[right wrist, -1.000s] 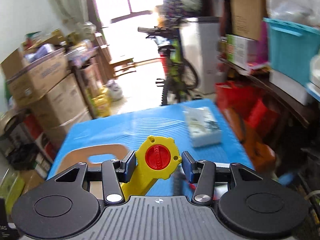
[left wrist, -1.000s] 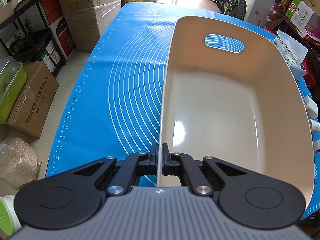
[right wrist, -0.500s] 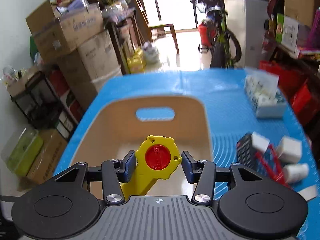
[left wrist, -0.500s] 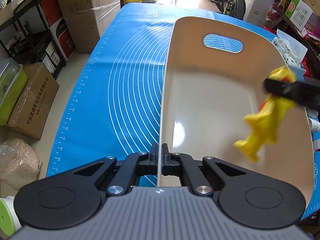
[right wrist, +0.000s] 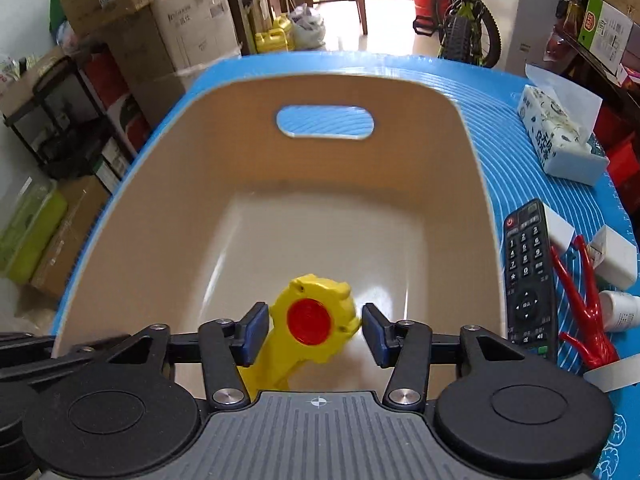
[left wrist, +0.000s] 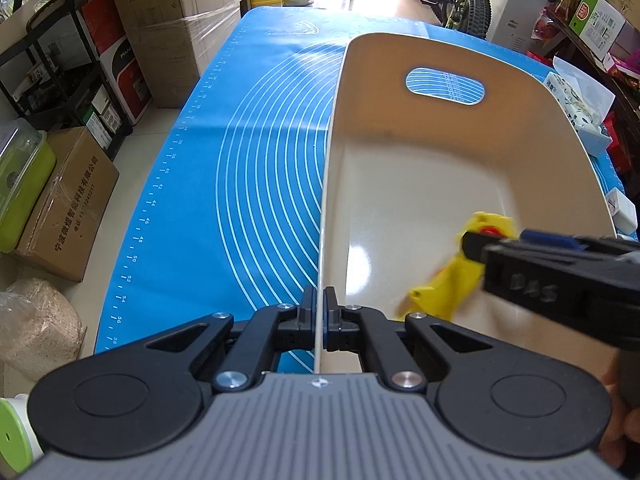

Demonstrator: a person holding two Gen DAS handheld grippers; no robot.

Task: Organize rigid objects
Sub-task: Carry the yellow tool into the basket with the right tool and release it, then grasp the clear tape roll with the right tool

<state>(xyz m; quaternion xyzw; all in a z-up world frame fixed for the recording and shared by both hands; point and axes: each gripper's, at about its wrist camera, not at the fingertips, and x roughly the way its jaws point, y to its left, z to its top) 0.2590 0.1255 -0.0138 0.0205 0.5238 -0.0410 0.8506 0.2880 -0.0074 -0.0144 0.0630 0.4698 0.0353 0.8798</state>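
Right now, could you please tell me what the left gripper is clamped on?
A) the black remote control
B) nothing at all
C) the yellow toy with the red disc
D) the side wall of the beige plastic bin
D: the left gripper is shut on the thin side wall of the beige plastic bin, while the yellow toy with the red disc sits between the right gripper's opening jaws over the bin.
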